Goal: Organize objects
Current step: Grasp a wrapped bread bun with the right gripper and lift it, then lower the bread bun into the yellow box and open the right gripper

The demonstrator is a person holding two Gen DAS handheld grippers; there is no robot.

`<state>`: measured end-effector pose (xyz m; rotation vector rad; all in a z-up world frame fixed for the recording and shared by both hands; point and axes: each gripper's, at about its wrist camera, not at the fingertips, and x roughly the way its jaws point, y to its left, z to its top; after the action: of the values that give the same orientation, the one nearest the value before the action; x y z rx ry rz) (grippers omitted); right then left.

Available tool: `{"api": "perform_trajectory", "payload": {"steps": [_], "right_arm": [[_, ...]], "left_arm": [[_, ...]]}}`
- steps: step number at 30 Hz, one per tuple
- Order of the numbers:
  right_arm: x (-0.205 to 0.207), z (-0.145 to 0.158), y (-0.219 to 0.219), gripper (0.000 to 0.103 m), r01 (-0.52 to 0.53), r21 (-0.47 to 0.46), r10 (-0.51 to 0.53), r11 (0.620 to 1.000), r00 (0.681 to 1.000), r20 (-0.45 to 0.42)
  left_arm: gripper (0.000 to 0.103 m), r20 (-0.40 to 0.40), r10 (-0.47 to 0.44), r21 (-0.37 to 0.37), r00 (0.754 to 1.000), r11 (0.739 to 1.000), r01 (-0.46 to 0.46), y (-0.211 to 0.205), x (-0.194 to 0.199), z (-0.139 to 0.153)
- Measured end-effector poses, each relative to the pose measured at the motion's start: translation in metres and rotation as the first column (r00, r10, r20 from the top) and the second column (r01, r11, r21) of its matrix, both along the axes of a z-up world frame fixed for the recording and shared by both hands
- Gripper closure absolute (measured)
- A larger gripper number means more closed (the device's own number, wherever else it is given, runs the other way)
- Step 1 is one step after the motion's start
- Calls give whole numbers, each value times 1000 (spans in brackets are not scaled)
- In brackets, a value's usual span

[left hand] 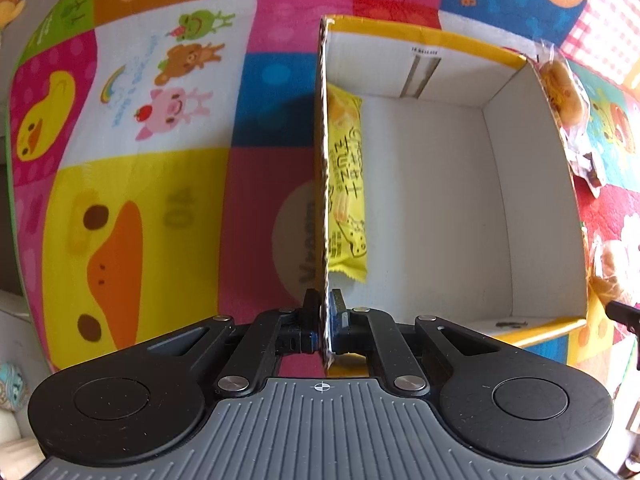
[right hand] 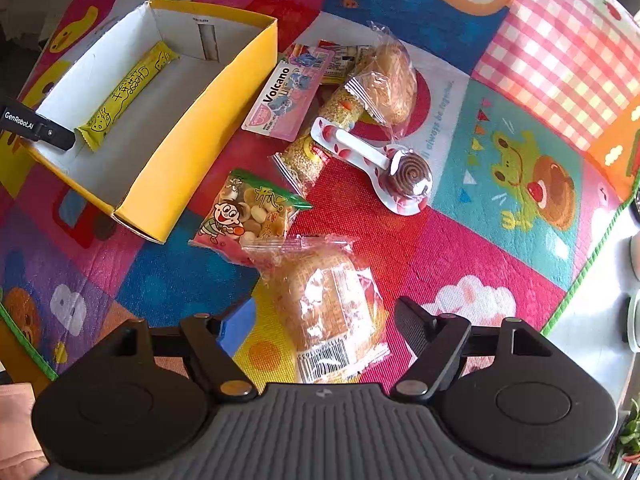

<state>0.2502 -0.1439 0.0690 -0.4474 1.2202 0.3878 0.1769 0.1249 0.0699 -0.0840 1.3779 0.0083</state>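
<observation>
My left gripper (left hand: 325, 312) is clamped tight on the thin cardboard wall of the yellow box (left hand: 440, 46), one pad outside and one inside, the raw corrugated edge running straight away from me. The box is a shallow rectangle, glossy yellow outside and matt white within. Inside it a yellow cheese bar (left hand: 347, 184) in a crinkled foil wrapper lies flat against that same wall, its long axis parallel to it; the wall hides part of its near side in the left wrist view.

My right gripper (right hand: 324, 316) stands wide, jaws well apart, nothing pressed between the pads. Just ahead of them, on the soft printed play mat (right hand: 520, 60), lies a bread bun (right hand: 332, 304) in clear crackly plastic, barcode end toward me, lengthwise along my fingers. Its near end is cut off by the gripper body.

Beyond sit a snack bag (right hand: 248, 212), a sesame bar (right hand: 320, 140), a pink Volcano pack (right hand: 288, 96), a second bun (right hand: 388, 80) and a lollipop (right hand: 408, 180). I cannot make out the smaller print.
</observation>
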Motion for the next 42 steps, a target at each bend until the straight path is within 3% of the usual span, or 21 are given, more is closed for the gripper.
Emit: {"api": "perform_trajectory", "payload": {"steps": [3,4,8,10,14,18,28,30,34,42], "right_arm": [[14,-16,5,23,-10,-24,9,1000,999,-38],[17,-19,6,35,4,-27,-5,1000,999,-49],[22,-10,0,50,109,7,-108,994,991,-77],[15,8,-4,62,179,54,-174,982,981,-87],[-6,56,-17,62,330,181,-317,926,943,-102],[-32,91,-20,63,447,224,-431,866,894,-119],[-85,150,-3,63,608,330,-575,722,793,-201],[-92,158,7,63,614,337,-582,714,787,-203],[-101,166,32,63,602,324,-578,730,797,-178],[-111,150,68,63,600,287,-564,747,800,-206]], "left_arm": [[96,-12,-3,-10,1000,1000,3,0,-3,-3],[96,-13,-6,-10,1000,1000,6,0,-3,-3],[96,-19,-17,-14,1000,1000,17,0,-3,-5],[96,-32,-25,-18,999,1000,25,1,0,-6],[95,-57,-49,-27,997,999,48,2,8,-11],[95,-61,-86,-26,994,996,85,1,9,-14],[94,-68,-111,-110,992,989,103,26,16,-17],[94,-70,-106,-119,992,988,97,31,18,-17],[94,-64,-126,-117,990,986,117,35,18,-17],[94,-65,-105,-151,992,984,94,48,19,-16]]}}
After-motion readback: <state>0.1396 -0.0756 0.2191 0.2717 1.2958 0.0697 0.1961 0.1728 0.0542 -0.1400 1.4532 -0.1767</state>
